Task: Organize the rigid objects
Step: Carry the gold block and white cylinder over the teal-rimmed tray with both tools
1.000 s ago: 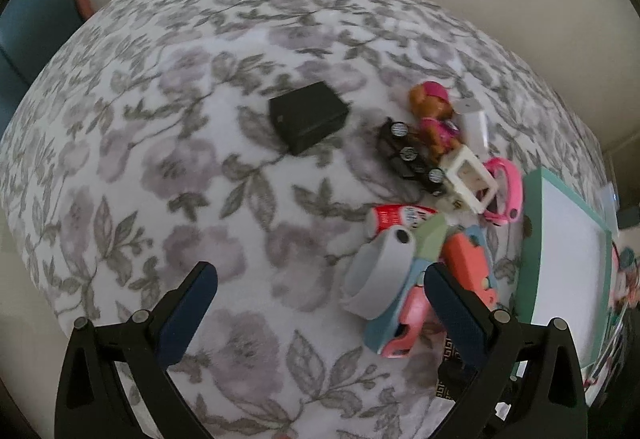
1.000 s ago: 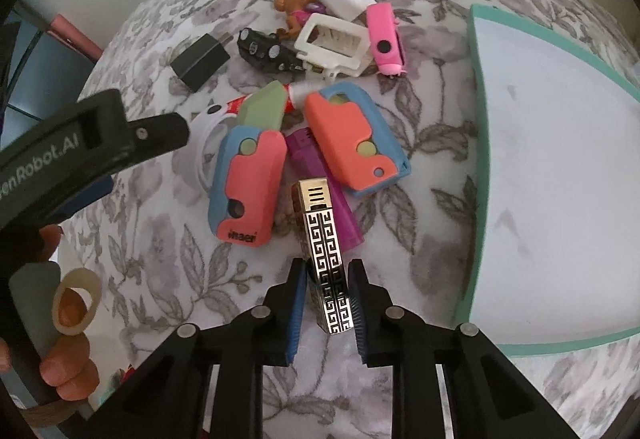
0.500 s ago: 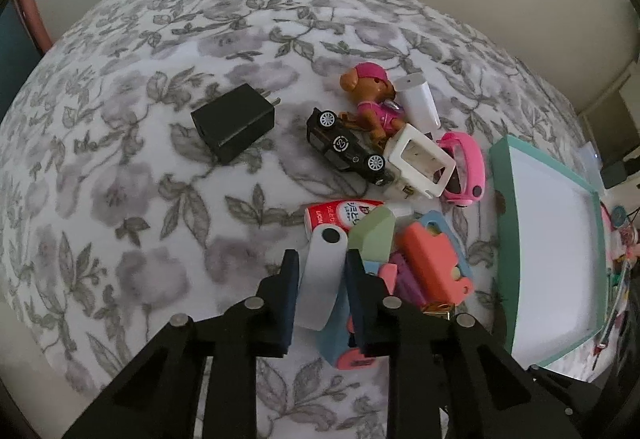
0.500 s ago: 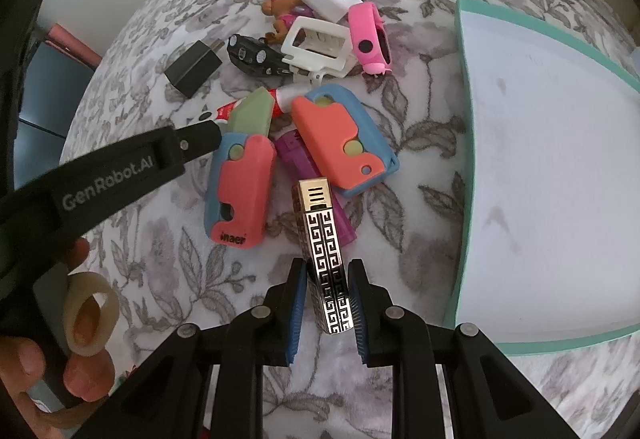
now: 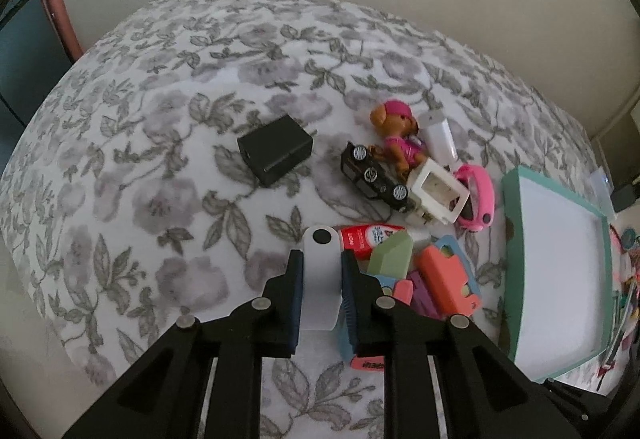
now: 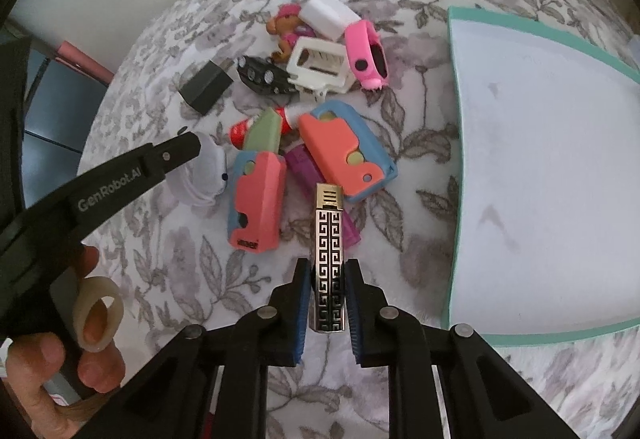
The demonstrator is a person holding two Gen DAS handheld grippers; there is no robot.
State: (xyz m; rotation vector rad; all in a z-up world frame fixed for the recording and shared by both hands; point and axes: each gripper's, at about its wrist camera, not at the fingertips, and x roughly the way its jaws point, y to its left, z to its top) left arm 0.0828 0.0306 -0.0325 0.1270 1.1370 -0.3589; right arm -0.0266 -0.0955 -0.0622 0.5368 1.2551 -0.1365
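My left gripper (image 5: 321, 259) is shut on a white loop band with a black dot (image 5: 320, 279), at the left edge of the pile on the floral cloth (image 5: 160, 199). In the right wrist view that gripper (image 6: 176, 153) shows side-on with the white band (image 6: 204, 175) in it. My right gripper (image 6: 328, 267) is shut on a silver lighter with a black key pattern (image 6: 329, 239), which lies over a purple lighter (image 6: 304, 167). Two coral-and-blue toys (image 6: 344, 151) (image 6: 256, 203) lie just beyond.
A teal-rimmed white tray (image 6: 452, 167) lies to the right. Farther back are a black plug block (image 5: 276, 151), a black toy car (image 5: 372, 175), a dog figure (image 5: 400, 139), a white frame (image 5: 438, 195) and a pink band (image 5: 478, 199). A hand (image 6: 40, 359) holds the left tool.
The left gripper went from wide open to shut on the white band. The right gripper kept its hold on the patterned lighter and stayed in place.
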